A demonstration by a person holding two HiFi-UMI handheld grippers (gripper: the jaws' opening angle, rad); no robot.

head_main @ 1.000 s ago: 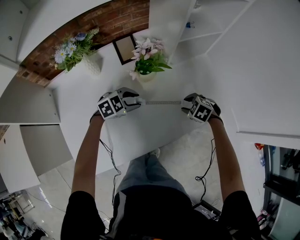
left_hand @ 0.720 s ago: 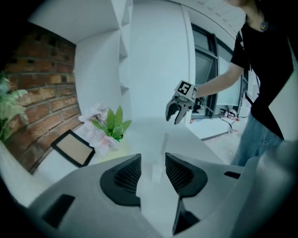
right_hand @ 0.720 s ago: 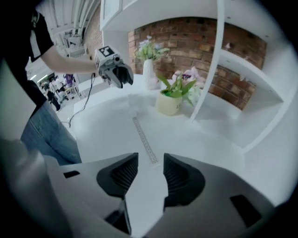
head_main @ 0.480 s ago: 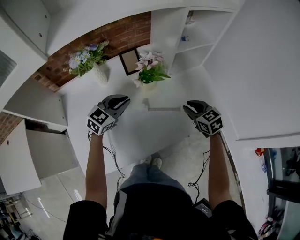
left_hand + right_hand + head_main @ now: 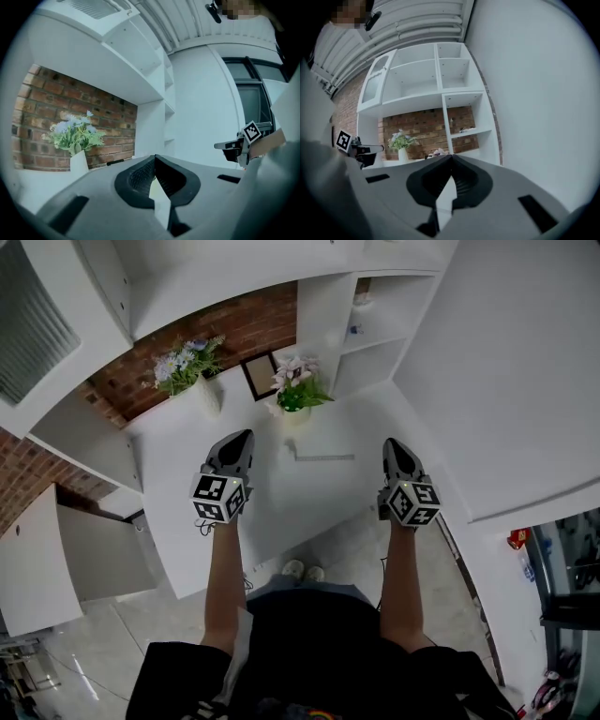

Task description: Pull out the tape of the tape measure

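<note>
Head view: tape measure [image 5: 323,457] lies flat on the smooth white desk [image 5: 309,498] as a thin pale strip running crosswise, between the left tool [image 5: 245,436] and the right tool [image 5: 391,442] and touched by neither. Only this view shows the tape; the left and right gripper views show each tool's dark ribbed pads pressed together tip to tip on nothing, having just been closing. Bare desk surrounds the strip, with a white vase of blue flowers [image 5: 187,367] and a pot of pink flowers [image 5: 298,388] near the rough brick wall [image 5: 234,329] at the rear edge.
</note>
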